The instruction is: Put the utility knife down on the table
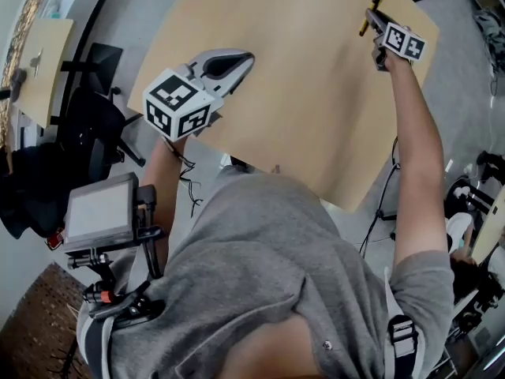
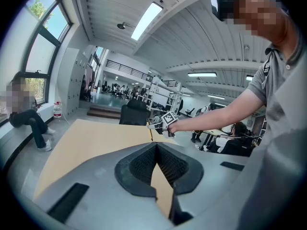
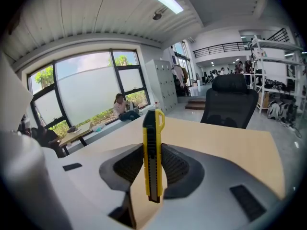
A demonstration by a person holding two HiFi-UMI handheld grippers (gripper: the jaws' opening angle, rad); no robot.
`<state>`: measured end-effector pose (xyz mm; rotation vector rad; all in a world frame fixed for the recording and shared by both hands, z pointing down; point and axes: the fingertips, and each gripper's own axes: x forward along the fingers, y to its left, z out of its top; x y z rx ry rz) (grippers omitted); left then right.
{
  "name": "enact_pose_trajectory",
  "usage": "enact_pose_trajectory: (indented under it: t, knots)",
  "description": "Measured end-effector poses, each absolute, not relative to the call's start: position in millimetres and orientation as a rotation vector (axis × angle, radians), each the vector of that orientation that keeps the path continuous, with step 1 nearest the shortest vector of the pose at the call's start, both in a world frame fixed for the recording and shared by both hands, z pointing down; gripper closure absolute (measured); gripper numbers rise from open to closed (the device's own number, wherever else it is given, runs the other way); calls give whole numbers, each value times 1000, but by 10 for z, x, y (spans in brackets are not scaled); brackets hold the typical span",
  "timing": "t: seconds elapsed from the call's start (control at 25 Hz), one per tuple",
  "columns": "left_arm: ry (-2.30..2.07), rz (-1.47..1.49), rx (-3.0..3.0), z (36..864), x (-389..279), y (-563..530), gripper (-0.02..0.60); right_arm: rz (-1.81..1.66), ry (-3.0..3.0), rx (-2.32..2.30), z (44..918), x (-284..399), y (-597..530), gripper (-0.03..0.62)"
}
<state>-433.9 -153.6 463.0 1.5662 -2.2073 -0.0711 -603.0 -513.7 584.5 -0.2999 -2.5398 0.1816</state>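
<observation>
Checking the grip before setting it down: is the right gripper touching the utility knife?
Touching. The right gripper view shows the right gripper shut on the utility knife, a pad pressed against each yellow side, the knife upright between them.

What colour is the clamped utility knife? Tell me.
Yellow with a black strip; the slim utility knife shows best in the right gripper view.

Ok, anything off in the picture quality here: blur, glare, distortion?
Head view: sharp and evenly lit, no glare on the table. Left gripper view: strong fisheye with dark corners, the ceiling light blown out. Right gripper view: same fisheye, the utility knife crisp between the jaws, the window behind it washed out.
</observation>
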Motion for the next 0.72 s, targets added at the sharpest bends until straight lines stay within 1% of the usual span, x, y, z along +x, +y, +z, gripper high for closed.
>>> enact_pose_trajectory:
  t: [0.72]
  knots:
    - [-2175,-109,1453,4889,-4178,-1381,575,-95,-2364,-323,6315,-6245,-5176,474]
